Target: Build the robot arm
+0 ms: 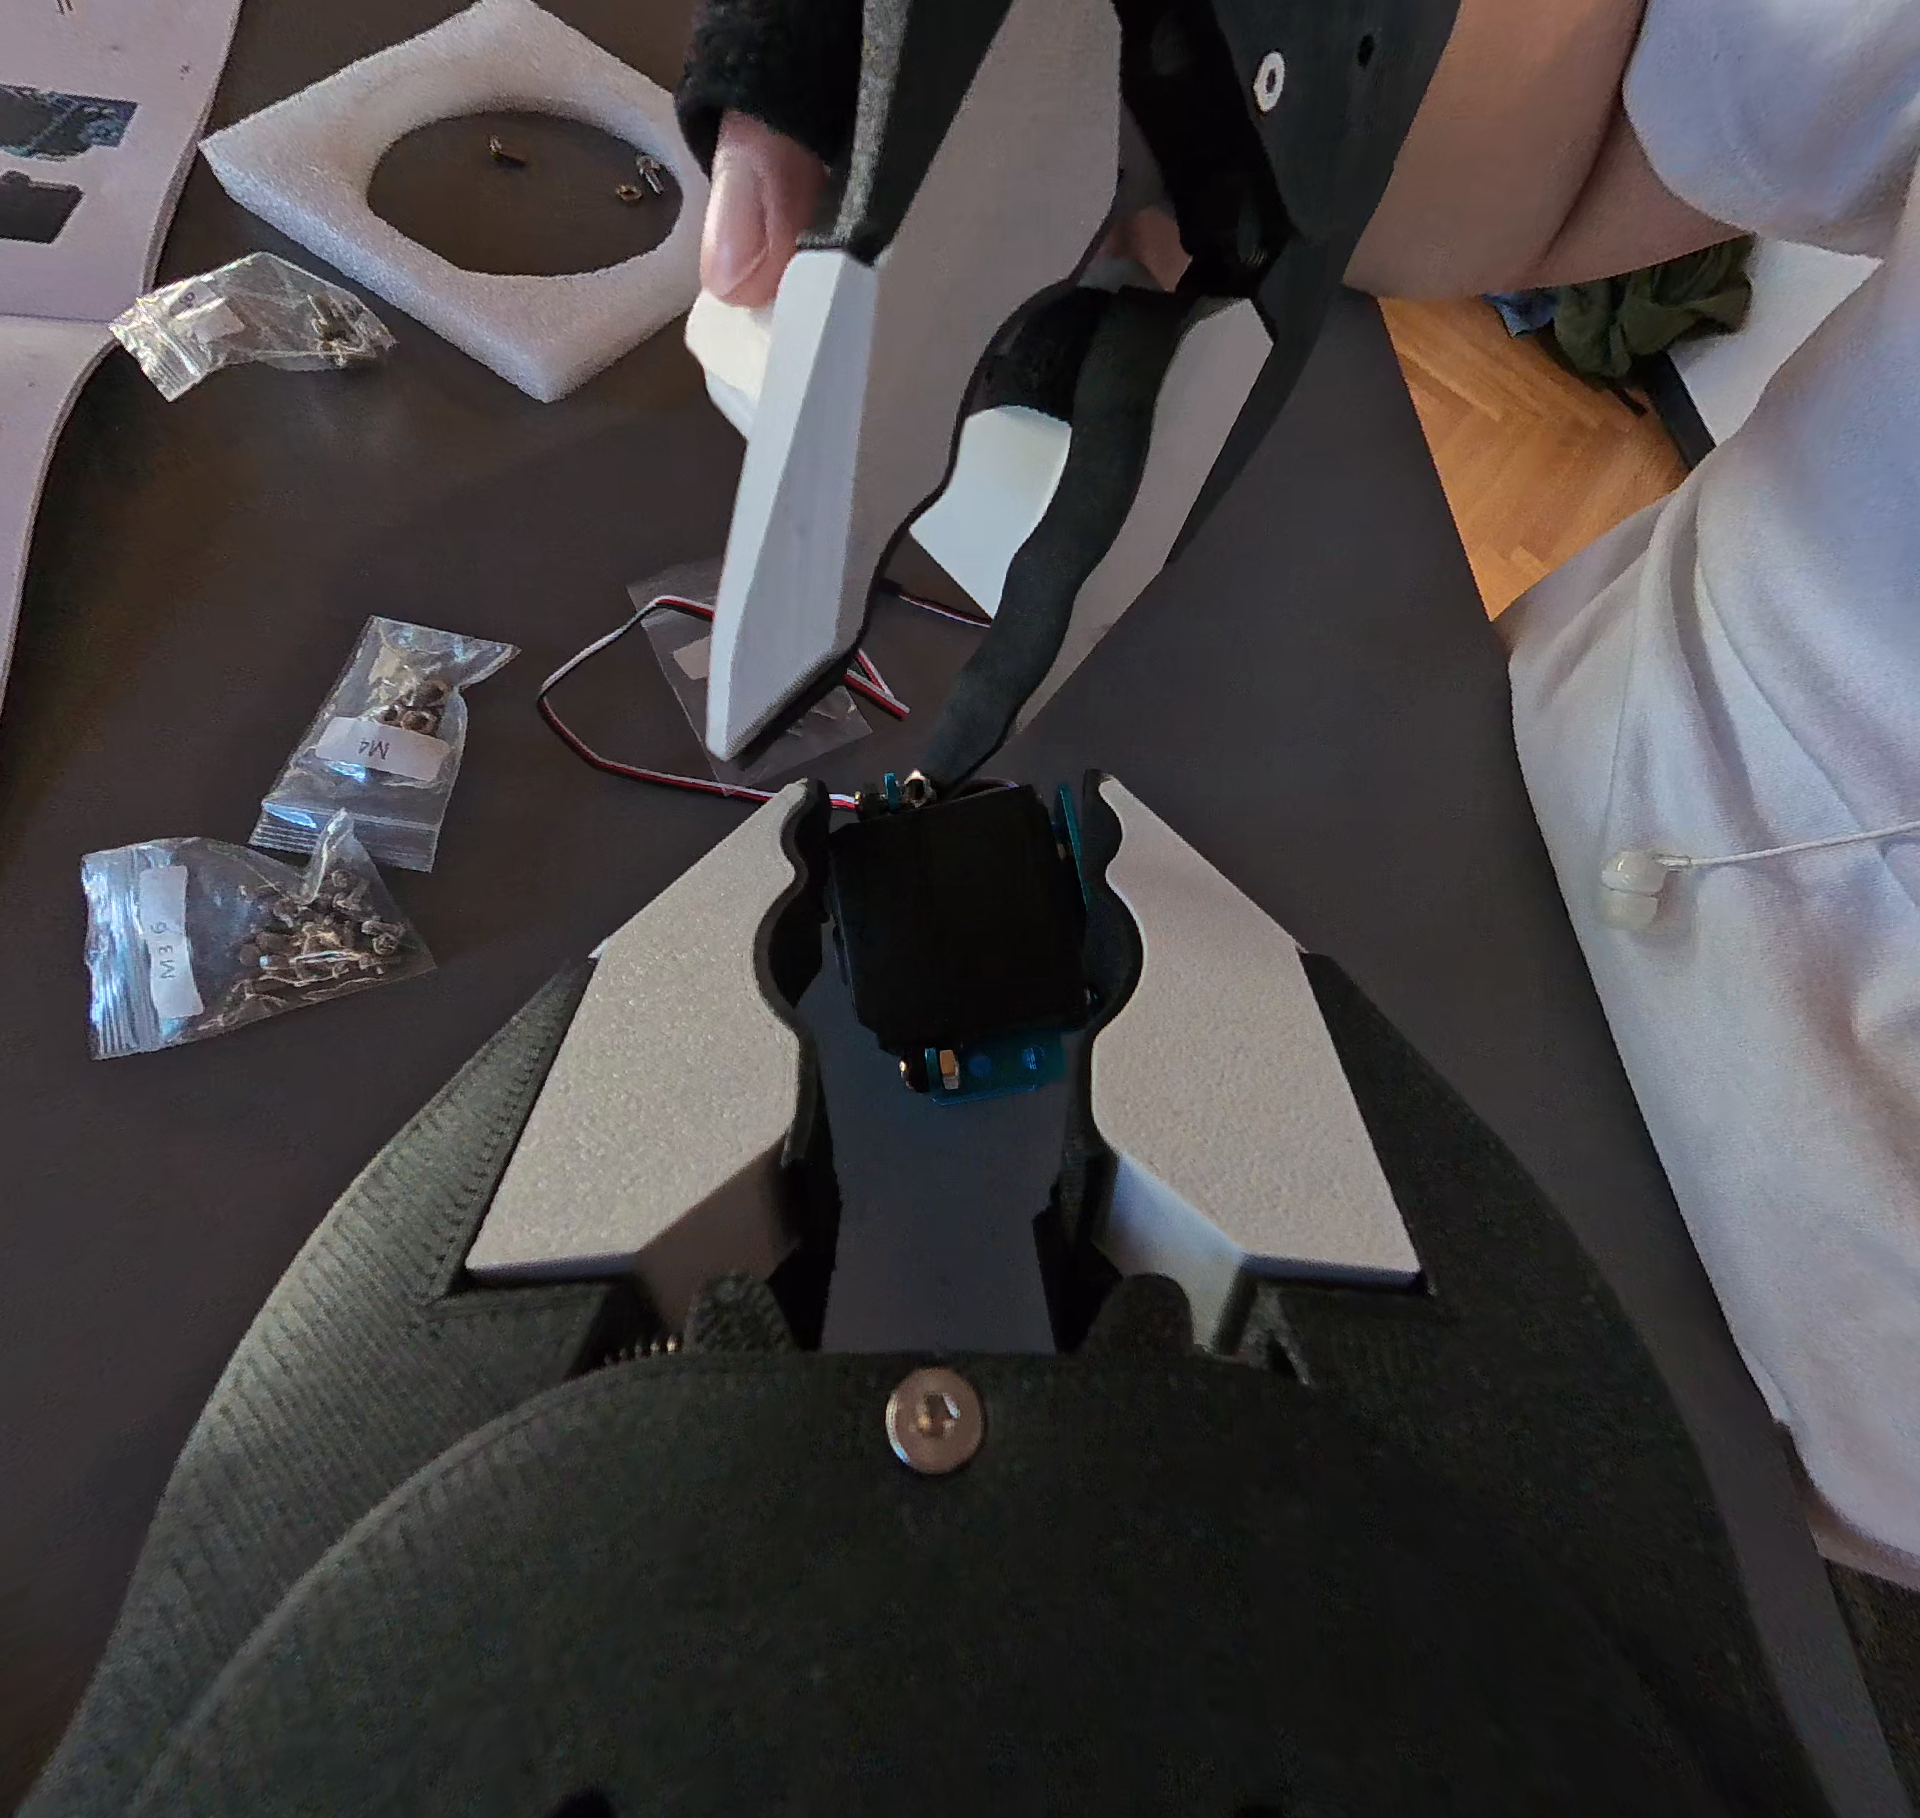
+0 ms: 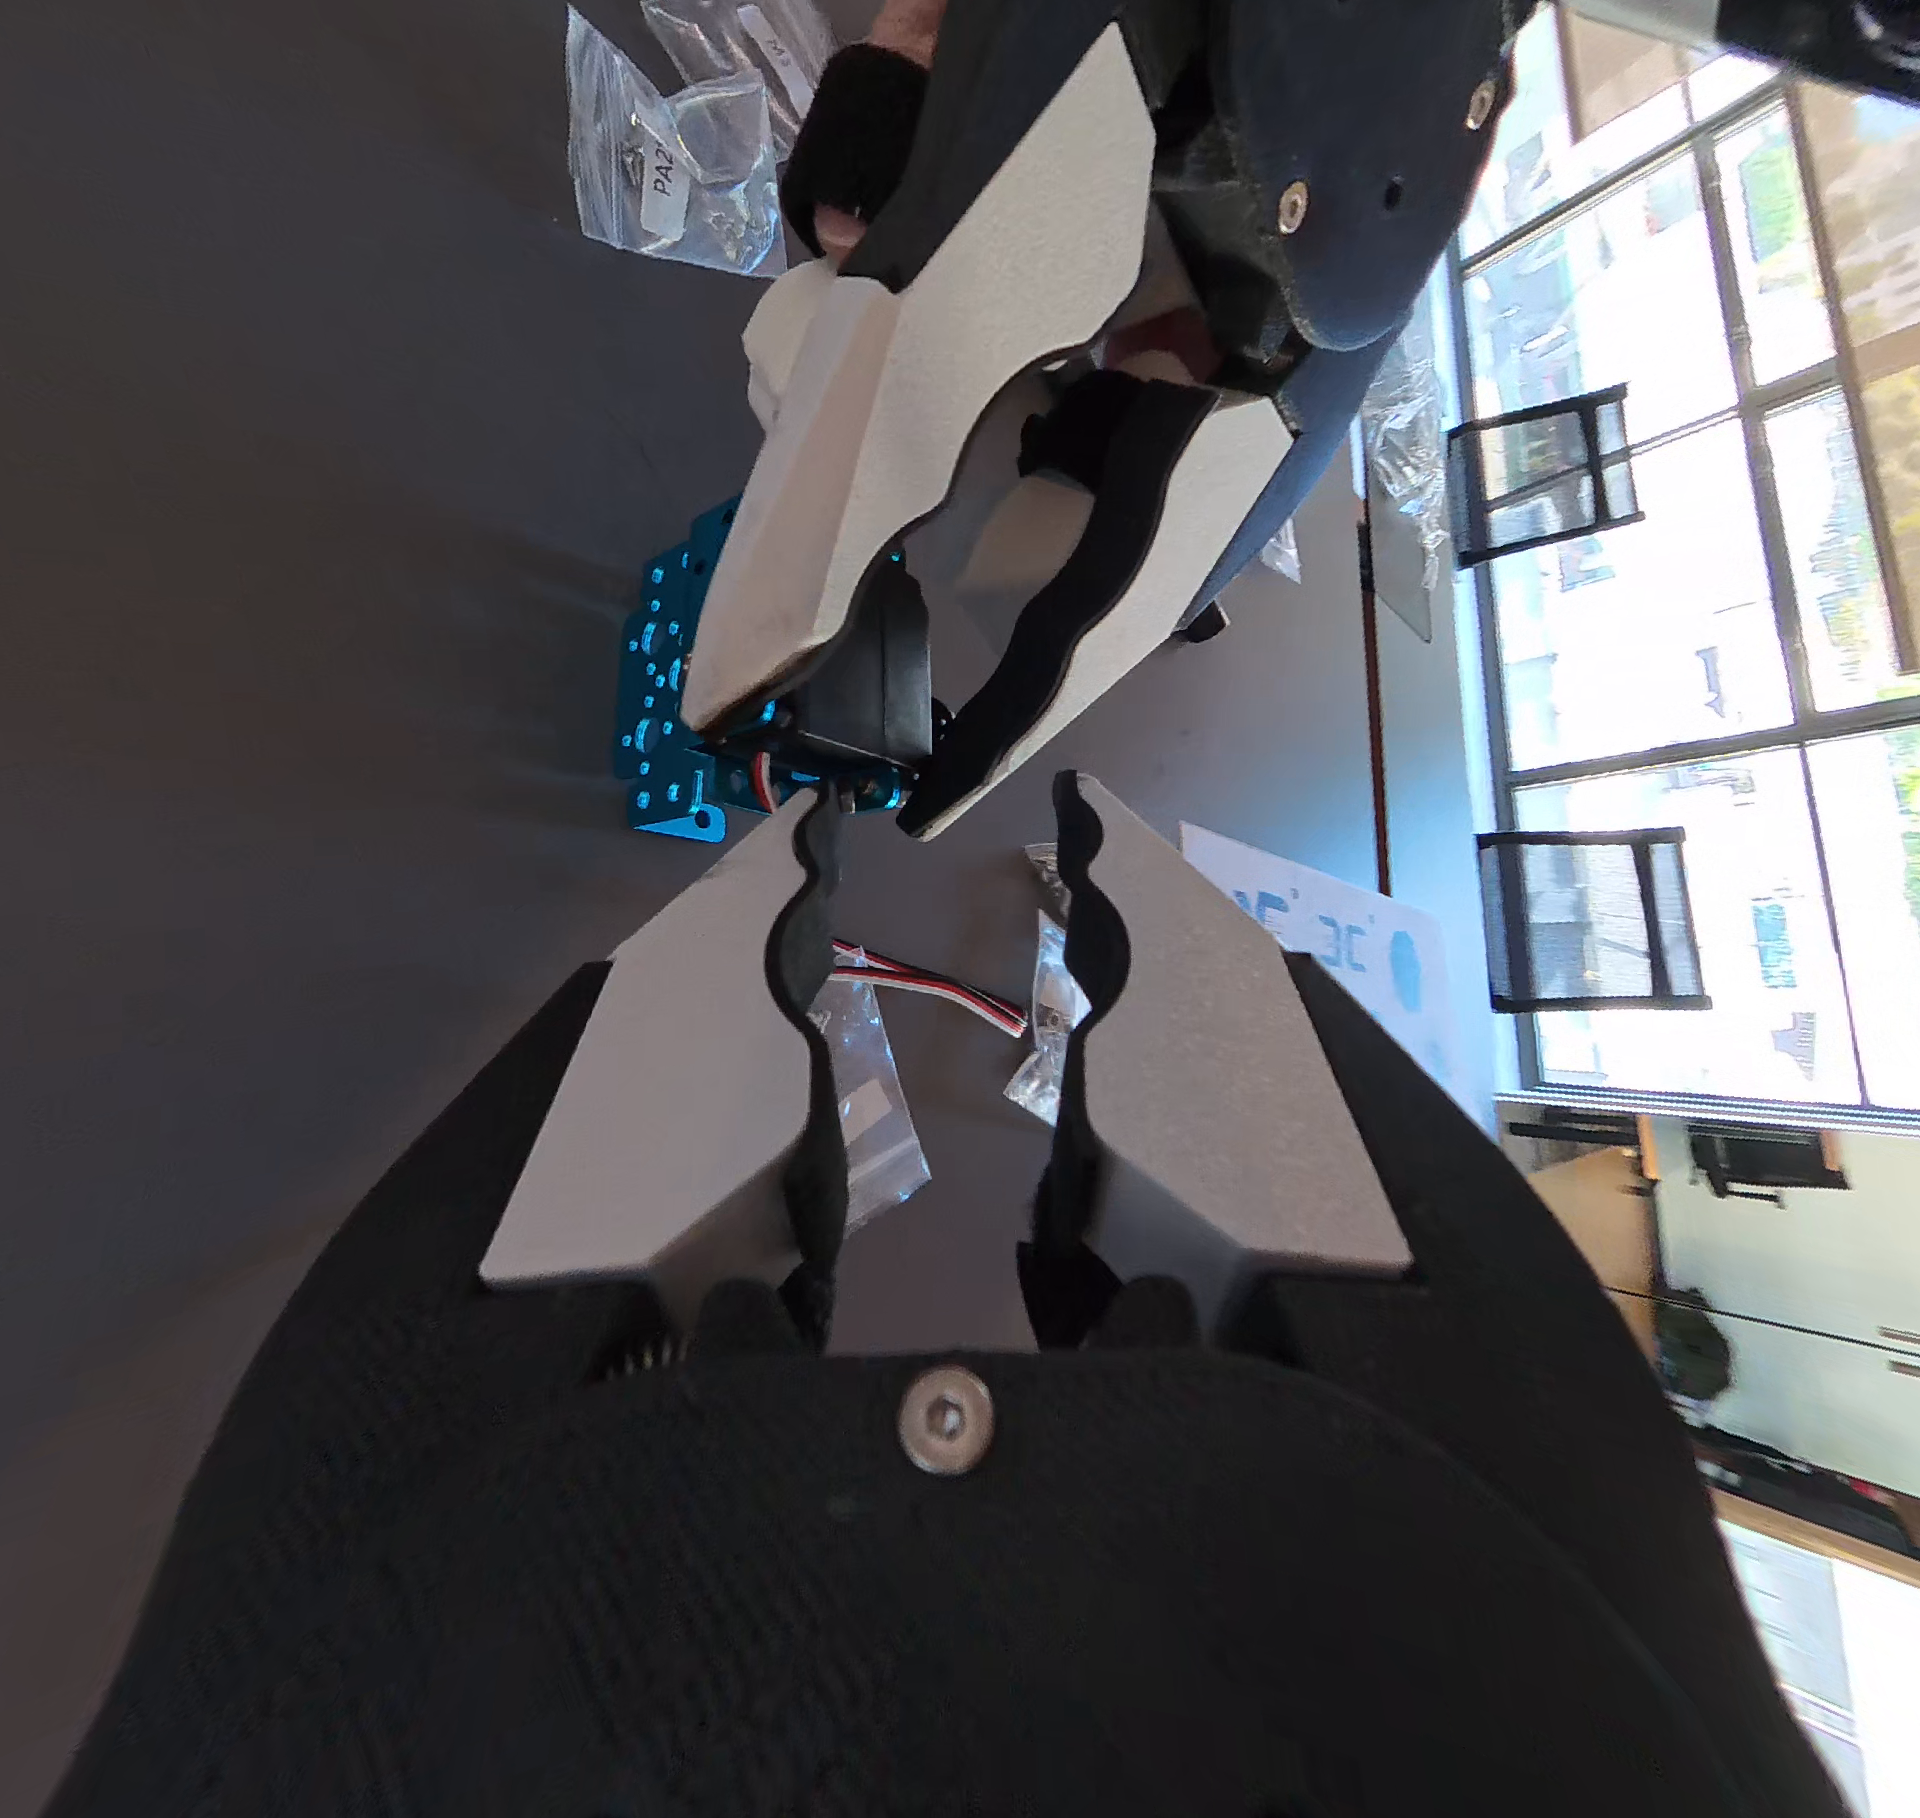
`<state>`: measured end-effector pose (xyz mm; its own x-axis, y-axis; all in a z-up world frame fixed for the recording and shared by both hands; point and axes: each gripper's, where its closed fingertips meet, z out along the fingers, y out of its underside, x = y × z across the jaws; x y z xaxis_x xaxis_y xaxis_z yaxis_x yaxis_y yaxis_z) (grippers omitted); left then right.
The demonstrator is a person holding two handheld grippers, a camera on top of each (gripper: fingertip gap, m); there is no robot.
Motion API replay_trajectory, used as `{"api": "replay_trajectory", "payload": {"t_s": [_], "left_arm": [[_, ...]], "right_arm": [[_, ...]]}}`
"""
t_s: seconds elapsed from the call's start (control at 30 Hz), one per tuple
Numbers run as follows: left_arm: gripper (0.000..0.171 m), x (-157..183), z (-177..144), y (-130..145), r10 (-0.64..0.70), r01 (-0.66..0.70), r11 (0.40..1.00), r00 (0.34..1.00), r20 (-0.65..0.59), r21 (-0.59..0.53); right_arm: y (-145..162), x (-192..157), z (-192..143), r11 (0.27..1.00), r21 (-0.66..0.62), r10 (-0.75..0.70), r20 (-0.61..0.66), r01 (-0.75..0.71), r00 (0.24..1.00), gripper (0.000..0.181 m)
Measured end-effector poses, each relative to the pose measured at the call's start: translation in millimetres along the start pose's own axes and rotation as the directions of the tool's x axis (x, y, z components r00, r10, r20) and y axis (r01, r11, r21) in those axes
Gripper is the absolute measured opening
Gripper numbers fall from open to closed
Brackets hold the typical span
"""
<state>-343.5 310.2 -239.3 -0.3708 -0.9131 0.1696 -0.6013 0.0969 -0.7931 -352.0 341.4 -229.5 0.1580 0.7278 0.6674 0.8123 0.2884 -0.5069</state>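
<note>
Clamped between the fingers of the left gripper [image 1: 951,838]: a black servo motor [image 1: 956,921] with blue metal bracket pieces [image 1: 997,1072] at its near end and right flank, held above the dark table [image 1: 312,542]. Pinched on both sides by the wavy black pads, motor body filling the gap. Just beyond, touching the motor's far end with one black-padded fingertip: the right gripper [image 1: 842,740], spread open and holding nothing, the other white finger angled down over a clear plastic bag and a red-white-black servo cable [image 1: 582,677]. In the right wrist view, own claw [image 2: 935,807] parted wide, left fingertip [image 2: 821,833] right at the motor's [image 2: 883,667] bracketed end, cable [image 2: 935,979] and small clear bags [image 2: 873,1103] visible on the table through the gap. A larger blue perforated bracket [image 2: 660,719] lying on the table behind the held motor. To the left in the left wrist view, three labelled zip bags of screws and nuts [image 1: 249,937], then a white foam square with a round cutout [image 1: 468,179], and printed instruction sheets [image 1: 94,85] at the far corner. A white-clad person [image 1: 1766,729] along the right edge.
</note>
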Motion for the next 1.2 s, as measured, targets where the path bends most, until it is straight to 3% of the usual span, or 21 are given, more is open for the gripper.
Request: {"api": "replay_trajectory", "payload": {"t_s": [0.5,1.03,1.2], "left_arm": [[0.049,0.5,0.7,-0.2,0.012,-0.012,1.000,1.000,0.003,0.004],[0.049,-0.2,1.1,-0.8,0.009,-0.009,1.000,1.000,-0.003,0.005],[0.049,0.3,1.7,-1.1,0.012,-0.012,1.000,1.000,0.000,0.009]], "right_arm": [[4.5,2.2,6.6,0.972,-0.013,0.233,0.217,-0.236,0.948,0.051],[16.4,1.1,12.5,0.790,-0.097,0.593,0.377,-0.606,0.712,0.061],[17.8,1.2,11.6,0.762,-0.083,0.622,0.369,-0.642,0.691,0.063]]}}
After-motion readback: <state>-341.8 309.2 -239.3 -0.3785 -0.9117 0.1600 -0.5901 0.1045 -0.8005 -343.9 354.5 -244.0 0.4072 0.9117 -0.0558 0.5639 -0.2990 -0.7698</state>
